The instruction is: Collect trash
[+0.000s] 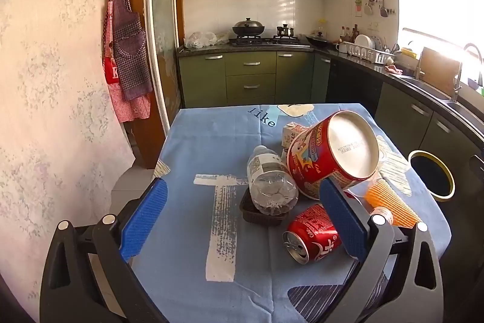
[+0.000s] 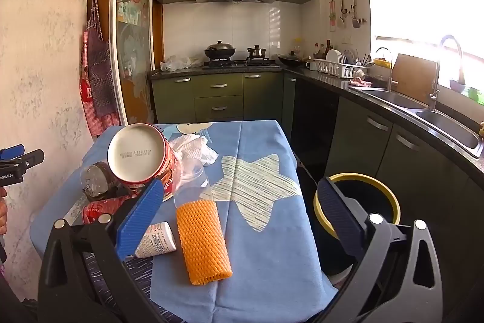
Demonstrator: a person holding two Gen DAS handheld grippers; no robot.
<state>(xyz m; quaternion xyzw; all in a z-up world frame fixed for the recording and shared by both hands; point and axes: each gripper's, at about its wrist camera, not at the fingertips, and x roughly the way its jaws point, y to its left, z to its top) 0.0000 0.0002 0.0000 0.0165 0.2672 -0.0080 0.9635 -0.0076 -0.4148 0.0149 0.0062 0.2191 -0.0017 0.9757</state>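
Trash heap, one can (image 1: pixel 313 233), one bottle (image 1: pixel 270 183), perhaps more

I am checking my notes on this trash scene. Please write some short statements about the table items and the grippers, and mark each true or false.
1. The red soda can lies on its side on the blue tablecloth. True.
2. The left gripper is shut on the clear plastic bottle. False: its jaws are open and hold nothing.
3. The orange foam net sleeve lies on the tablecloth. True.
4. The black bin with the yellow rim stands on the table. False: it stands beside the table.
5. The right gripper is open. True.
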